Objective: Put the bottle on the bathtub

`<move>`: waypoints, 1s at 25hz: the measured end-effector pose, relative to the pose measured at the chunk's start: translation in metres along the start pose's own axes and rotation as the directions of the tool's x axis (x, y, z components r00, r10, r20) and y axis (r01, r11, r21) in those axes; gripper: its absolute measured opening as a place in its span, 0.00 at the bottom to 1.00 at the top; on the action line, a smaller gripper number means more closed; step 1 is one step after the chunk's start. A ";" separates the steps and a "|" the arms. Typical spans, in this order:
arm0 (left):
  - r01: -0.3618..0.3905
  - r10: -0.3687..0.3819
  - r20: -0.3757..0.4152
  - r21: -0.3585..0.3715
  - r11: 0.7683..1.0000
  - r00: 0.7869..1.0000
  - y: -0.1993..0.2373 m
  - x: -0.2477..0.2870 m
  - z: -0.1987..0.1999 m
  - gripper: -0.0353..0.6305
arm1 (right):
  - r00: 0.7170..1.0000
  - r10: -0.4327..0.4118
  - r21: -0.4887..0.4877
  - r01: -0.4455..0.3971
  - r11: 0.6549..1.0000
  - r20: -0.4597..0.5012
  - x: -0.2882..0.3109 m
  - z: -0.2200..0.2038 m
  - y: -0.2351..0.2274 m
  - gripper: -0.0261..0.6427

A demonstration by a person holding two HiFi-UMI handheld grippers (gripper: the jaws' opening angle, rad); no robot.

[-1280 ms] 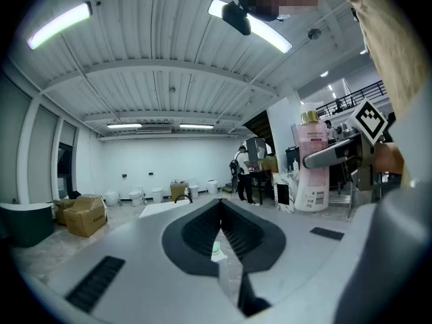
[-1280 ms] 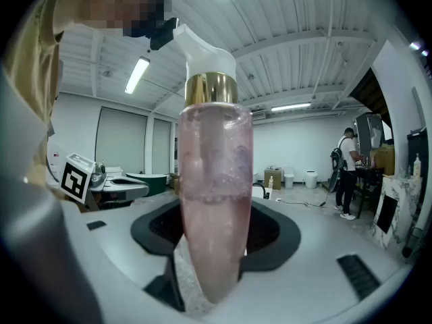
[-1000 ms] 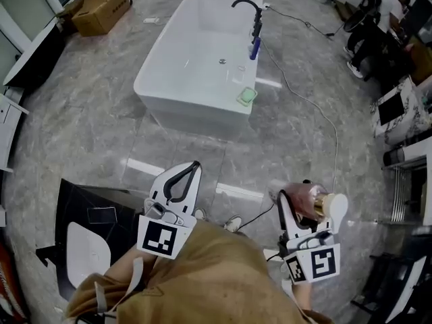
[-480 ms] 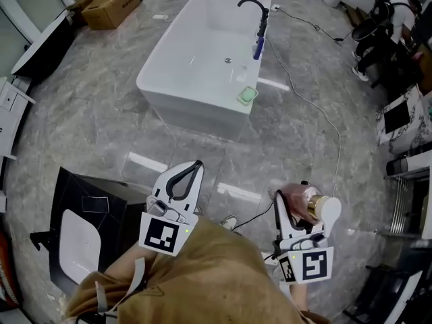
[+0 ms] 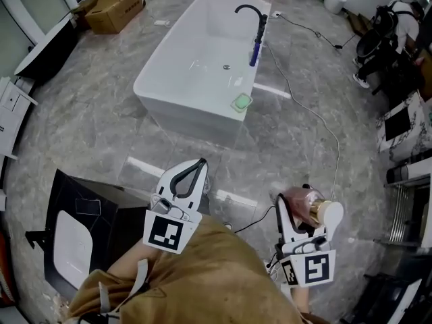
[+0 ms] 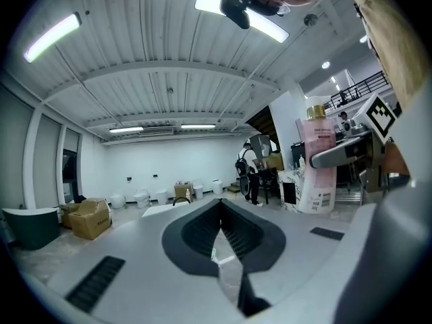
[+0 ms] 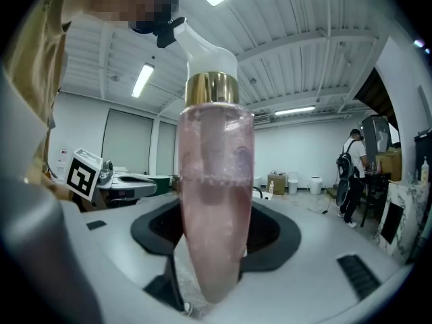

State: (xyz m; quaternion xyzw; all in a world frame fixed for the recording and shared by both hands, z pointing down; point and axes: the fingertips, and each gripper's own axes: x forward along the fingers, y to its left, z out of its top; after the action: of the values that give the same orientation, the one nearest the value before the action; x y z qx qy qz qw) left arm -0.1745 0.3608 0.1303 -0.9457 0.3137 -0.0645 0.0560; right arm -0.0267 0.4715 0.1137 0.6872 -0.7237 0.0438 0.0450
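Left gripper (image 5: 194,166): jaws together at the tips, nothing held between them
Right gripper (image 5: 295,204): clamped on the pink pump bottle (image 7: 214,201), one jaw on each side of its lower body
Pink pump bottle: see-through pink, partly filled; its gold collar (image 7: 211,88) and white pump head (image 5: 331,214) stick out past the right gripper's jaws, on the side away from the left gripper
White bathtub (image 5: 181,110): on the floor well ahead of both grippers, nearly straight beyond the left gripper's tips and ahead-left of the right one; the bottle is well apart from it
Black faucet (image 5: 250,9): at the far end of the tub's rim on the right gripper's side
Blue bottle (image 5: 254,51): upright just beside the faucet, nearer the grippers
Green item (image 5: 241,102): on the tub's near corner, the part of the tub closest to the right gripper; what it is cannot be told
Cable (image 5: 317,117): runs over the grey marble floor (image 5: 88,123) from past the tub toward the right gripper
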 end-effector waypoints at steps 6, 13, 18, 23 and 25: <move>0.042 -0.042 -0.015 -0.003 0.999 0.999 0.014 0.055 -0.019 0.06 | 0.998 -0.050 0.013 0.051 0.999 -0.032 0.029 -0.010 -0.030 0.40; 0.078 -0.080 -0.044 -0.048 0.996 0.996 0.065 0.141 -0.032 0.06 | 0.992 -0.106 0.025 0.108 0.994 -0.067 0.106 0.001 -0.074 0.40; 0.112 -0.113 -0.031 -0.033 0.993 0.993 0.119 0.203 -0.031 0.06 | 0.986 -0.143 0.026 0.146 0.989 -0.082 0.178 0.017 -0.094 0.40; 0.147 -0.148 -0.017 -0.047 0.988 0.989 0.165 0.246 -0.034 0.06 | 0.979 -0.186 0.014 0.187 0.982 -0.083 0.244 0.028 -0.095 0.40; 0.159 -0.159 -0.010 -0.036 0.987 0.987 0.177 0.263 -0.034 0.06 | 0.980 -0.183 0.019 0.185 0.983 -0.076 0.264 0.033 -0.097 0.40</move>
State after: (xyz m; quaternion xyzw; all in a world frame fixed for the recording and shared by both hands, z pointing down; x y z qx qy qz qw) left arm -0.0744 0.0597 0.1605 -0.9681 0.2386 -0.0692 0.0319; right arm 0.0562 0.2011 0.1138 0.7495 -0.6544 0.0745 0.0667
